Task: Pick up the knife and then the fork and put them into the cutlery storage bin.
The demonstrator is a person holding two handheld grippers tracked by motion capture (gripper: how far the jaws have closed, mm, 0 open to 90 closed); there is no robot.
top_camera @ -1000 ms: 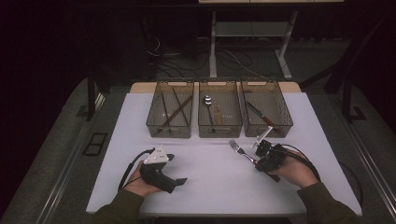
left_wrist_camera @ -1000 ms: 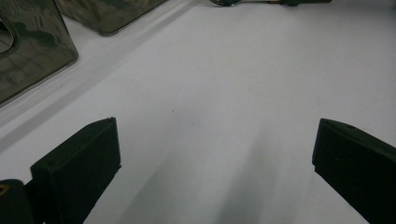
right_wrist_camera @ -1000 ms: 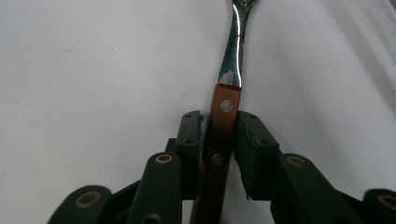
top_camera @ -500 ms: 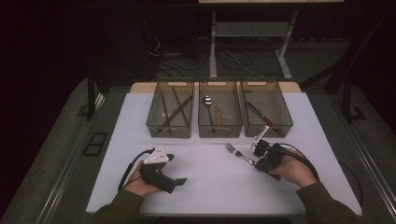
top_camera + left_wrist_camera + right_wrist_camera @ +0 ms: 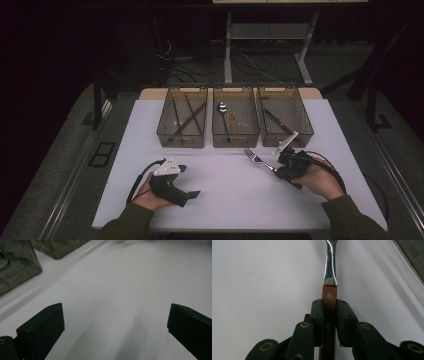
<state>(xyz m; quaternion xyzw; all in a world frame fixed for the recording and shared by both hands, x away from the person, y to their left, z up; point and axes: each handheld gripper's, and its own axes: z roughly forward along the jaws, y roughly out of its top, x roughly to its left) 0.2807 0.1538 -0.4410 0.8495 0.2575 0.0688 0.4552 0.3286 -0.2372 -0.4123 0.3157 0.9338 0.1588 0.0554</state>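
Dim room, bright table [image 5: 320, 125], soft shadows

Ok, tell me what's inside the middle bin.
The middle bin holds a spoon and a wooden-handled utensil beside it. Its working end can't be made out.

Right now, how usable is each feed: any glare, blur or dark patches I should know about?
High view: white table well lit, surroundings nearly black, bins dim. Left gripper view: soft shadow streaks on the table, far edge blurred. Right gripper view: sharp on the fork handle in the right hand-held gripper, bright glare along its metal neck.
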